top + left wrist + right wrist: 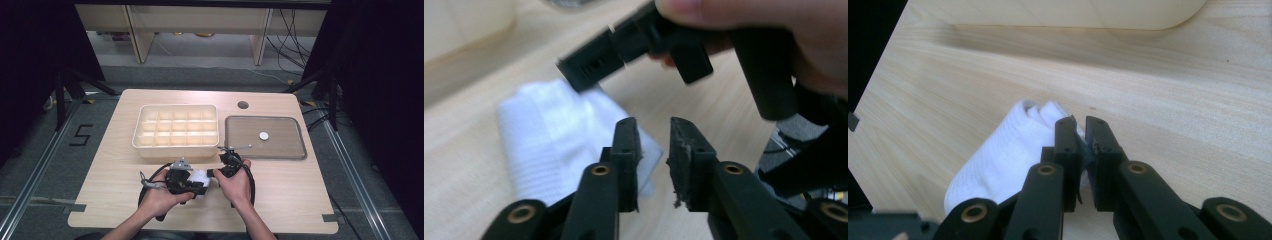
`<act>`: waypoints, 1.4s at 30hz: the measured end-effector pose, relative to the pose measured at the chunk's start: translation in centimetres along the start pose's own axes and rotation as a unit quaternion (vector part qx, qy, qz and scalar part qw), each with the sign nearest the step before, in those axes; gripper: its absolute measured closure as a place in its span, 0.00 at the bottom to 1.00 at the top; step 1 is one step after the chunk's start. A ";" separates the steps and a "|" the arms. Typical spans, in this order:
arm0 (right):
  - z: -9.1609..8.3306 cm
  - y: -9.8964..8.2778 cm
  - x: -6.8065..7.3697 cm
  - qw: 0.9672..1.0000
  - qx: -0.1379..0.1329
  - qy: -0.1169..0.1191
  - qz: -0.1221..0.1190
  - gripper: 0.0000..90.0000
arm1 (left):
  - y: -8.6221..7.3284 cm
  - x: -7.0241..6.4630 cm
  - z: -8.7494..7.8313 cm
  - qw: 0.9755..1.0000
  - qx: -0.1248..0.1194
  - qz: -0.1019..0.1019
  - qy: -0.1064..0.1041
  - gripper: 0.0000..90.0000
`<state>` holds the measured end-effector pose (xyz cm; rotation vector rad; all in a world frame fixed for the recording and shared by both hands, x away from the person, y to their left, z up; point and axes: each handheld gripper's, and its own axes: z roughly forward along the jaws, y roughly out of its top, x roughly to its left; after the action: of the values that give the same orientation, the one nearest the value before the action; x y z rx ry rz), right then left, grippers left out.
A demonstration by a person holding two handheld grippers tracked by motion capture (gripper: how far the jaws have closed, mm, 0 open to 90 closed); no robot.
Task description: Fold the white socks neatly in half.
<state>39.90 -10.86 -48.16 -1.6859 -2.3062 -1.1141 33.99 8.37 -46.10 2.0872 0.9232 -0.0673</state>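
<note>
White folded sock [201,178] lies on the wooden table [280,185] near the front edge, between the two hands, just in front of the cream compartment box [176,126].

Left gripper [653,131]: jaws stand a little apart, nothing between the pads; sock [554,135] sits behind and beside the left jaw, not pinched. Right gripper [1080,131]: jaws nearly closed, a narrow gap left. Sock [1008,150] lies against the left jaw, and a bit of fabric or worn pad shows in the gap; can't tell if cloth is really clamped. The right gripper [634,47] also shows in the left gripper view, hanging blurred over the sock with a fingertip on it.

Risks, judged:
- Right gripper may have only a thin edge of fabric or none, so a lift would likely let the sock slip out or unfold.
- The two grippers are crowded over one small soft thing, so jaws could knock each other or pinch the wrong layer.
- Dragging the sock could push it toward the front table edge.
- Loose folds may flop open if only one layer is caught.

Containers:
- Compartment box: grid of small cells; all that I can see look empty.
- Grey tray [295,150] right of the box: holds one small white round disc [263,135], nothing else.
</note>
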 end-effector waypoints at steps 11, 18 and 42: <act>0.3 -0.1 -0.1 1.000 0.013 -0.009 0.004 0.94 | -1.1 0.2 2.0 1.000 0.031 0.004 -0.003 0.96; 0.3 -0.3 0.0 1.000 0.012 -0.019 0.001 0.92 | -1.2 0.3 2.2 0.999 0.033 0.000 -0.008 0.97; -0.8 -1.0 3.1 0.996 0.023 -0.025 -0.084 0.99 | -0.9 0.5 -0.8 1.000 -0.012 0.001 -0.006 0.79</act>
<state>37.60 -8.99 -46.69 -1.5450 -2.5253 -1.0487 33.58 9.61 -46.31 2.0633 0.9108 -0.0685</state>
